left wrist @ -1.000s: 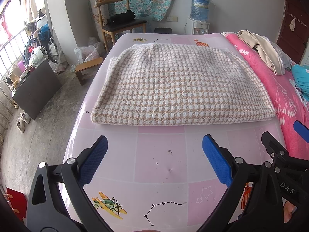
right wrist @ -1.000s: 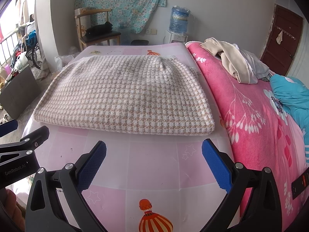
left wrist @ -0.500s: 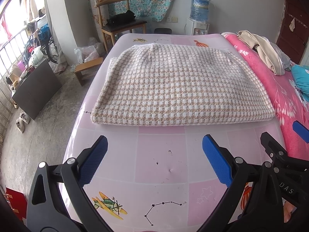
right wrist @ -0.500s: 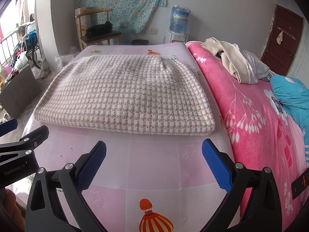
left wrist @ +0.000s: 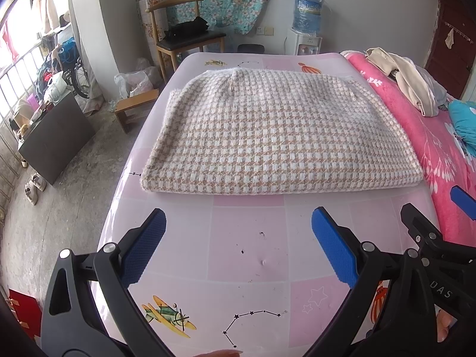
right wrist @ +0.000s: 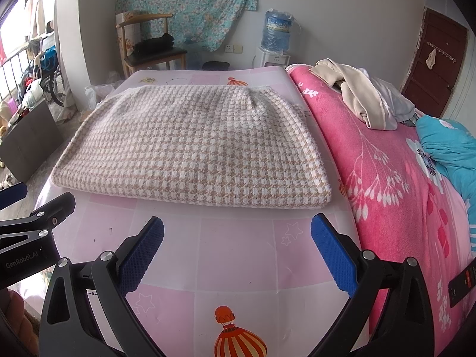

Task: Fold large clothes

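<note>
A beige-and-white houndstooth garment [left wrist: 276,136] lies folded into a thick rectangle on the pink patterned table [left wrist: 238,244]. It also shows in the right wrist view [right wrist: 196,145]. My left gripper [left wrist: 238,238] is open and empty, held over the bare table just in front of the garment's near edge. My right gripper [right wrist: 238,241] is open and empty too, beside the left one and just short of the garment's near right corner. Each gripper shows at the edge of the other's view.
A bed with a pink floral blanket [right wrist: 395,190] runs along the table's right side, with a pile of beige clothes [right wrist: 363,95] and a teal item [right wrist: 449,145] on it. A wooden chair [left wrist: 184,35], a water dispenser [left wrist: 306,29] and floor clutter lie beyond.
</note>
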`<action>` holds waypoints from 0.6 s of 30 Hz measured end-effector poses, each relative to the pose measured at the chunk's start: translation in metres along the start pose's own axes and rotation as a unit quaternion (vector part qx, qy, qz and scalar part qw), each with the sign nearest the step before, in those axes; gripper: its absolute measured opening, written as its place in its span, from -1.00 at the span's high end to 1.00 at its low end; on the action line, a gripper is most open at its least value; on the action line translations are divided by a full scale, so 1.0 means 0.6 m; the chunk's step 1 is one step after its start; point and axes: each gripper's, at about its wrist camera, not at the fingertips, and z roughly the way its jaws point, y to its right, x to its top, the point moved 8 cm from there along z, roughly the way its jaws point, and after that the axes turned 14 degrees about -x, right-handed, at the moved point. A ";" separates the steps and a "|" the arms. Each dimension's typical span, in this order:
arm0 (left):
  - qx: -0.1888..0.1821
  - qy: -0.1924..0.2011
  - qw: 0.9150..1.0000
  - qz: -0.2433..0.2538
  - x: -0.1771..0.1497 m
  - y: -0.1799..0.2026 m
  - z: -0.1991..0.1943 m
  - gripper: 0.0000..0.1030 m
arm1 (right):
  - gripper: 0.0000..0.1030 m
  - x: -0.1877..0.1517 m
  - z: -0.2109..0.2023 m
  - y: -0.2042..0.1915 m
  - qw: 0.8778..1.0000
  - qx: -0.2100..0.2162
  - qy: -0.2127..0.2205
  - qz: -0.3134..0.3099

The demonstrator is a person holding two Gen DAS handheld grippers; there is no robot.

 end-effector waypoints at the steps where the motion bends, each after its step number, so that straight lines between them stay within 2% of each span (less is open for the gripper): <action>1: 0.001 0.001 1.000 0.000 0.000 0.000 0.000 -0.84 | -0.88 0.000 0.000 0.000 1.000 0.000 0.001 0.000; 18: -0.001 0.002 1.000 -0.011 0.000 -0.002 -0.001 -0.84 | -0.88 0.005 -0.001 0.002 1.000 0.003 0.002 -0.003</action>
